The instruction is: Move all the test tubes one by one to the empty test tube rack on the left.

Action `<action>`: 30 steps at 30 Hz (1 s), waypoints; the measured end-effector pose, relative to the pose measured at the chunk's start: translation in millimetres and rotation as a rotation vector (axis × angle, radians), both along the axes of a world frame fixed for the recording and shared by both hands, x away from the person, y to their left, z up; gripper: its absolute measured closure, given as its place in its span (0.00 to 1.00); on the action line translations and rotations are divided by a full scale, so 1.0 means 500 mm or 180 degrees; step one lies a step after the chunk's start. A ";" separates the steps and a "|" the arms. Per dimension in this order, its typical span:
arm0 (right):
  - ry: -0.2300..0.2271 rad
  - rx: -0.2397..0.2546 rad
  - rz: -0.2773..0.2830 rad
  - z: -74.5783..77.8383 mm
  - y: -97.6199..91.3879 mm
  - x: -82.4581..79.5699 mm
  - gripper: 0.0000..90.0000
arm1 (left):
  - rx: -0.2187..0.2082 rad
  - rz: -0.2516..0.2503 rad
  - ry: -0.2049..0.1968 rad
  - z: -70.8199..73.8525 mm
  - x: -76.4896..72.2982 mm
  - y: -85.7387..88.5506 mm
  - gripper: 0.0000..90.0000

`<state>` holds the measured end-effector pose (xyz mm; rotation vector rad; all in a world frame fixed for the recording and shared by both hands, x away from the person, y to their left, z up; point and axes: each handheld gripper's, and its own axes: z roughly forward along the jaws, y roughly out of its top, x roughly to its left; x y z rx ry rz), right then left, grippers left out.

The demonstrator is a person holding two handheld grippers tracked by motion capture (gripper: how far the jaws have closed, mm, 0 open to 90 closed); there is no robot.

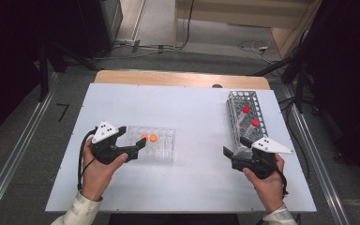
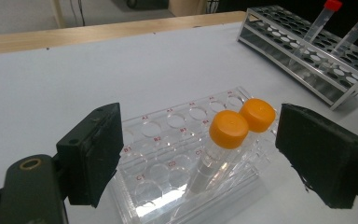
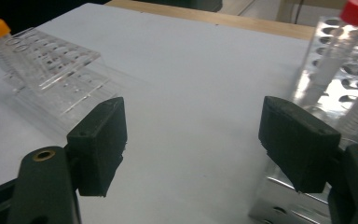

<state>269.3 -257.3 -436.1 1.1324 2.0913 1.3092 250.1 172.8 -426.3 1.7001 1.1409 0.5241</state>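
Note:
A clear plastic rack (image 1: 163,145) lies left of centre with two orange-capped tubes (image 1: 149,138) standing in it. My left gripper (image 1: 134,137) is open at the rack's left end. In the left gripper view its jaws stand wide on either side of the orange tubes (image 2: 228,129) without touching them. A metal rack (image 1: 243,117) at the right holds two red-capped tubes (image 1: 246,109). My right gripper (image 1: 234,145) is open by that rack's near end, with only bare table between its jaws (image 3: 191,149) and the metal rack (image 3: 335,84) just off its right jaw.
The white table (image 1: 192,108) has a wooden strip (image 1: 178,77) along its far edge. A wide bare stretch separates the two racks. The floor beyond carries cables and dark stands at both sides.

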 end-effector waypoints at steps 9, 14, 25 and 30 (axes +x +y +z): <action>-0.0063 -0.0053 -0.0341 -0.001 -0.059 0.015 0.24 | -0.0038 0.0051 -0.0007 0.000 -0.003 0.005 0.18; -0.0115 -0.0109 -0.0570 -0.005 -0.082 0.030 0.28 | -0.0084 0.0064 0.0011 0.002 -0.004 0.007 0.18; -0.0122 -0.0206 -0.0754 -0.021 -0.090 0.079 0.49 | -0.0066 0.0057 0.0011 0.000 -0.004 0.001 0.19; -0.0123 -0.0228 -0.0811 -0.027 -0.086 0.100 0.55 | -0.0060 0.0057 0.0000 0.001 -0.005 0.001 0.19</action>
